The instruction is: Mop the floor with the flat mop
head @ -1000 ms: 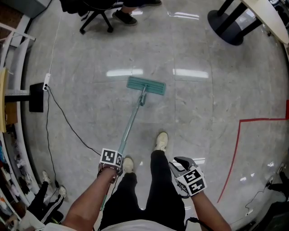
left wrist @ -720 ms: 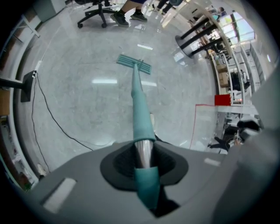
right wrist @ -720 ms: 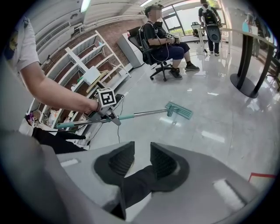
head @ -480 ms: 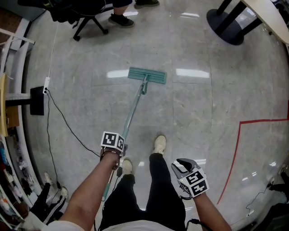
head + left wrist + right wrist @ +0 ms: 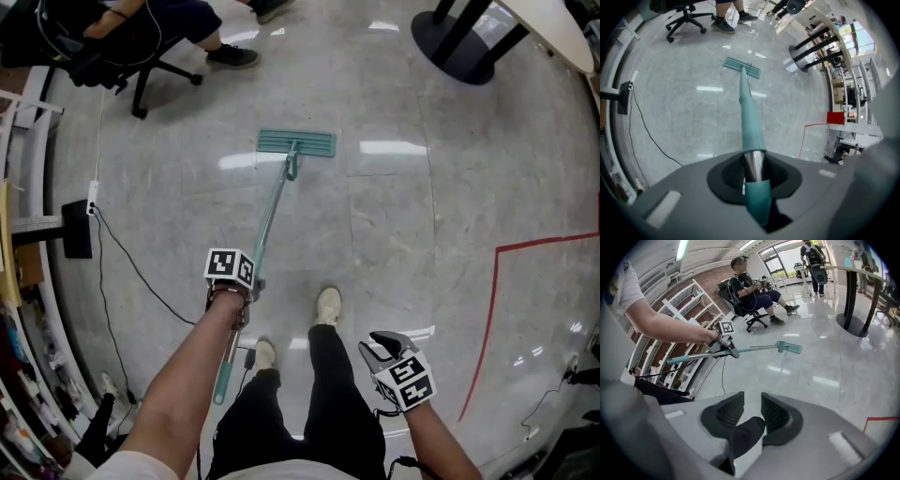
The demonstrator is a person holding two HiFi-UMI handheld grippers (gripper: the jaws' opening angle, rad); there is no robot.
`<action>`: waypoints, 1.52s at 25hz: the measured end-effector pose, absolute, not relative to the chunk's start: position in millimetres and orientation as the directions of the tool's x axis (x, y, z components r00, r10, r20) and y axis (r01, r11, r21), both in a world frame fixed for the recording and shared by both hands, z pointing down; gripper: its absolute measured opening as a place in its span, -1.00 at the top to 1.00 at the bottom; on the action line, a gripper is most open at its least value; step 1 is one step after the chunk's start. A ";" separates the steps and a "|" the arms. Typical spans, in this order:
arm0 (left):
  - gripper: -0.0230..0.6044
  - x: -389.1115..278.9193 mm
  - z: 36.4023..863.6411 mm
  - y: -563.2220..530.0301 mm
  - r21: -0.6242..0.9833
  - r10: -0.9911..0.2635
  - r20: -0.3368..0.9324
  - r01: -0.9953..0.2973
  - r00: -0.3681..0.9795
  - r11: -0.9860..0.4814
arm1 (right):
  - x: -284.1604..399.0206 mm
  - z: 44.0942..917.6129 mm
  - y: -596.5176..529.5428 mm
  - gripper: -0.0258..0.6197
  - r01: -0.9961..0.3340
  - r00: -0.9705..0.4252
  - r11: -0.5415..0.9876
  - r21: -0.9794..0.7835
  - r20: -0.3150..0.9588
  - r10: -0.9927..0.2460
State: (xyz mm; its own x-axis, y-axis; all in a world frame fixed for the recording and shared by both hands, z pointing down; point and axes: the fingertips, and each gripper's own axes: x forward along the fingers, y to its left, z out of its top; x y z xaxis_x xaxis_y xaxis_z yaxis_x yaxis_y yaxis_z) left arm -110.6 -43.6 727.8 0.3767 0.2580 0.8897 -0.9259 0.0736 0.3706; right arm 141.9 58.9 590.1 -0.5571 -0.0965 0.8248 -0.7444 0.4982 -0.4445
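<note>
Glossy grey floor [image 5: 422, 216] reflects ceiling lights; red tape line [image 5: 480, 328] marked on it; office chair [image 5: 157, 68] and black table base [image 5: 450, 42] nearby.

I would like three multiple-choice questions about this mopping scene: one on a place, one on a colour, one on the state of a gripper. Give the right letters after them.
1. Where does the mop head lie?
A) on the floor ahead of the person's shoes
B) inside the red line
C) under the office chair

2. What colour is the mop head?
A) red
B) teal
C) yellow

3. How is the right gripper?
A) shut on a cable
B) open, holding nothing
C) shut on a cloth

Answers: 1 A, the head view shows it beyond the shoes; 2 B, it is teal in every view; 3 B, its jaws stand apart, while the left gripper clamps the handle.
</note>
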 end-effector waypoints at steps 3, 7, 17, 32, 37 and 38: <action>0.65 -98.4 726.1 -64.4 0.388 0.255 0.880 -0.916 0.400 0.100 | 142.5 588.6 56.7 0.57 -0.744 -0.563 0.495 -0.449 0.820 -0.103; 0.64 -85.5 725.0 -87.1 0.404 0.261 0.869 -0.907 0.421 0.118 | 149.2 588.0 53.5 0.57 -0.755 -0.558 0.481 -0.447 0.822 -0.112; 0.68 -65.4 717.8 -103.2 0.442 0.231 0.843 -0.871 0.485 0.216 | 158.1 590.5 61.2 0.57 -0.767 -0.544 0.471 -0.435 0.831 -0.118; 0.69 -151.3 660.8 28.3 0.455 0.171 0.863 -0.878 0.476 0.148 | 82.8 583.8 97.4 0.57 -0.708 -0.576 0.563 -0.425 0.810 -0.112; 0.69 -184.1 652.3 109.1 0.422 0.204 0.872 -0.895 0.445 0.148 | 48.2 579.7 117.3 0.57 -0.673 -0.593 0.602 -0.429 0.800 -0.093; 0.69 -188.9 651.7 126.2 0.416 0.212 0.872 -0.896 0.442 0.154 | 42.5 579.3 121.5 0.57 -0.666 -0.595 0.610 -0.430 0.799 -0.087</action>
State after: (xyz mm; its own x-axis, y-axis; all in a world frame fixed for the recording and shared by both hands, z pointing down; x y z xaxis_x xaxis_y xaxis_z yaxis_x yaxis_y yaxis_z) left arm -188.9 126.2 651.7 0.4416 0.2120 0.8718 -0.8960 0.1545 0.4163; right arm 42.5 121.5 579.3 -0.5951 -0.0868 0.7989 -0.6660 0.6096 -0.4299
